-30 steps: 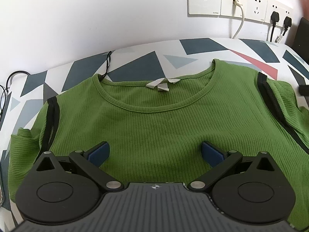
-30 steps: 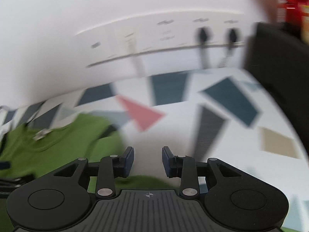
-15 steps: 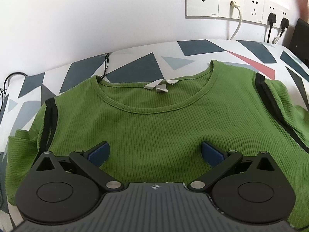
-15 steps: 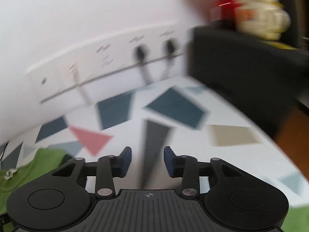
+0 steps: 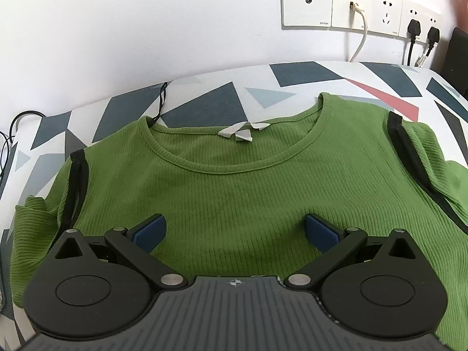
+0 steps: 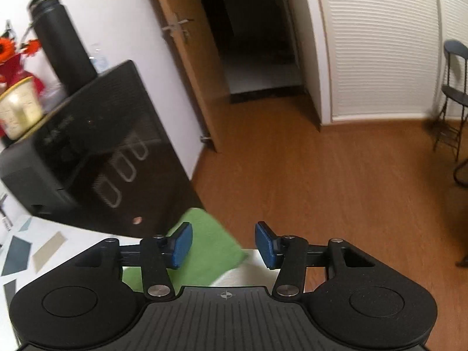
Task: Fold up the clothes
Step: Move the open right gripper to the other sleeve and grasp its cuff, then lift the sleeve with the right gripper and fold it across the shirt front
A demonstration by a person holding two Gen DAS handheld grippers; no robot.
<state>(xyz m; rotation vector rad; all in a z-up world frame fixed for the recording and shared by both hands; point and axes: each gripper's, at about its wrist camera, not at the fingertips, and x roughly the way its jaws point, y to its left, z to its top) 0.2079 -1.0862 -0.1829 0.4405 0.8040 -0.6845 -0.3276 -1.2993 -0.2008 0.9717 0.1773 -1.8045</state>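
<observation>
Shirt flat on worktop, both grippers spread and empty.

Green ribbed shirt lies face up on the patterned worktop, neckline toward the wall, white label showing inside the collar, black trim at both shoulder seams. Left gripper hovers over the chest area, jaws wide apart, nothing between them; contact with the cloth cannot be told. Right gripper points off the worktop edge toward the wooden floor, jaws moderately wide, holding nothing. A green corner of the shirt lies just below its left pad. Black appliance stands to the left.
</observation>
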